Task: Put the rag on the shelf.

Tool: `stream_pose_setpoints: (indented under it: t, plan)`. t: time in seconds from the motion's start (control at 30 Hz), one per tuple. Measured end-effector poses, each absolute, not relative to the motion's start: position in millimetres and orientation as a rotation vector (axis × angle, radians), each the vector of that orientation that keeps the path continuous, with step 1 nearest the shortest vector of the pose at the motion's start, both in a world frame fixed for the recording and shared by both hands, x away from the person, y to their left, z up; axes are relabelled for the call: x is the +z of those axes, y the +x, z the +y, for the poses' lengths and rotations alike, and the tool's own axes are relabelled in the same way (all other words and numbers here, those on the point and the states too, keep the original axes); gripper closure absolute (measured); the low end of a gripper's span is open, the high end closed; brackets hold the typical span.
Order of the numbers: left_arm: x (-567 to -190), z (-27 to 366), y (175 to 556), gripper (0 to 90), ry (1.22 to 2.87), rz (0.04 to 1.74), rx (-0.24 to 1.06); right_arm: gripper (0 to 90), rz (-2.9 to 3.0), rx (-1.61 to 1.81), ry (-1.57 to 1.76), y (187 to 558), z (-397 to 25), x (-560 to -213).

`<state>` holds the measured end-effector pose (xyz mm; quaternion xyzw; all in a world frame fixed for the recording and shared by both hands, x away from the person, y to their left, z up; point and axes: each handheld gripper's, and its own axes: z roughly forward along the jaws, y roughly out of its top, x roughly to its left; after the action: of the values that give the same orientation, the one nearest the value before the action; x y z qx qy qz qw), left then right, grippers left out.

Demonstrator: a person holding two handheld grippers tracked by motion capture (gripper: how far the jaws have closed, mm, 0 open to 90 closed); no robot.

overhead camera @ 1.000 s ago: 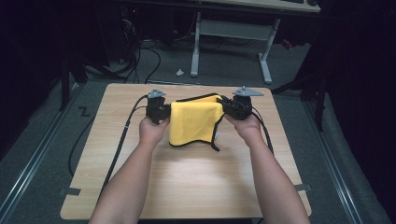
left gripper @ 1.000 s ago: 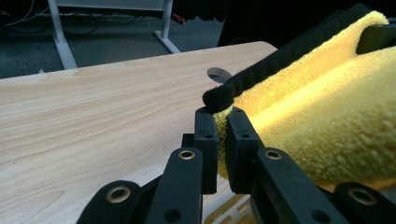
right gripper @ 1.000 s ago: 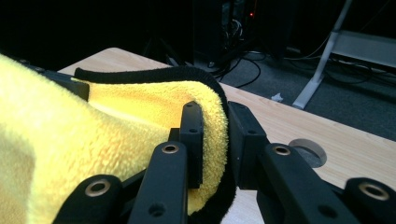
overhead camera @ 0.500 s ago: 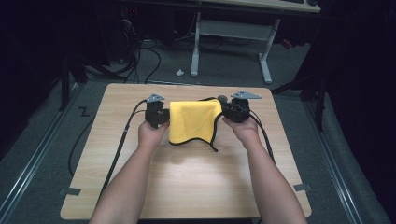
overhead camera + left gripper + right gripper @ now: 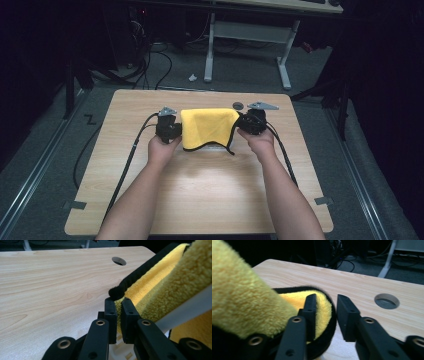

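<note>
A yellow cloth (image 5: pixel 207 128) with black trim lies folded on the far half of a wooden table (image 5: pixel 200 190), just short of its round cable hole (image 5: pixel 238 105). At the cloth's left edge, the left gripper (image 5: pixel 119 305) has its 2 jaws pinched on the trimmed edge. At the cloth's right edge, the right gripper (image 5: pixel 327 305) has its jaws parted, the black-trimmed fold bulging between them. No writing can be read.

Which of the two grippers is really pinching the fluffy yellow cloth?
The left gripper: its jaws are squeezed on the yellow cloth with black edging. The right gripper has its jaws apart.
</note>
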<state>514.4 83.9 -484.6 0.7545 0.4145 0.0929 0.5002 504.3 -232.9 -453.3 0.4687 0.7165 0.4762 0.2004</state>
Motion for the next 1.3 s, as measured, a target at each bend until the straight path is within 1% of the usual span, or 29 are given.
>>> stream_pose_setpoints:
  t: [0.07,0.1,0.13,0.27,0.33,0.37,0.47,0.57,0.77,0.87,0.93,0.97,1.0,1.1,1.17,1.2,1.3]
  plan:
    - [-483,84,514,83.4,1.830,1.002,0.224,63.0,1.993,1.304,1.307,504,-235,-451]
    - [-482,83,513,83.4,1.835,1.000,0.230,63.0,1.993,1.304,1.307,504,-235,-451]
    - [-481,84,513,82.5,1.838,1.001,0.233,59.7,1.992,1.265,1.291,503,-236,-448]
    - [-480,84,512,81.3,1.842,1.013,0.249,58.6,1.958,1.229,1.286,501,-239,-443]
    - [-479,85,512,75.9,1.843,1.026,0.248,57.4,1.946,1.239,1.295,500,-244,-439]
    - [-478,86,512,75.9,1.844,1.033,0.253,56.9,1.942,1.240,1.301,498,-247,-438]
    - [-476,92,510,67.3,1.853,1.058,0.283,54.9,1.914,1.218,1.295,492,-254,-432]
    - [-478,101,508,62.0,1.841,1.085,0.285,53.4,1.906,1.195,1.296,489,-259,-429]
    - [-481,120,501,58.8,1.814,1.116,0.309,51.5,1.887,1.167,1.296,484,-264,-424]
    - [-481,128,495,55.6,1.797,1.128,0.322,51.1,1.884,1.148,1.275,477,-265,-422]
    - [-480,134,488,51.9,1.761,1.151,0.292,50.9,1.871,1.153,1.257,471,-267,-422]
    - [-481,137,476,50.8,1.744,1.130,0.311,48.9,1.878,1.143,1.261,463,-267,-423]
    - [-481,137,476,50.1,1.744,1.130,0.311,48.9,1.878,1.143,1.261,463,-267,-423]
    - [-484,138,454,47.7,1.811,1.087,0.390,47.9,1.877,1.111,1.202,444,-263,-428]
    - [-485,139,448,47.2,1.817,1.076,0.393,47.5,1.878,1.099,1.189,439,-262,-430]
    - [-485,141,442,46.5,1.820,1.063,0.394,44.9,1.901,1.065,1.190,430,-261,-430]
    - [-483,145,424,46.2,1.836,1.031,0.406,44.9,1.902,1.061,1.168,419,-260,-432]
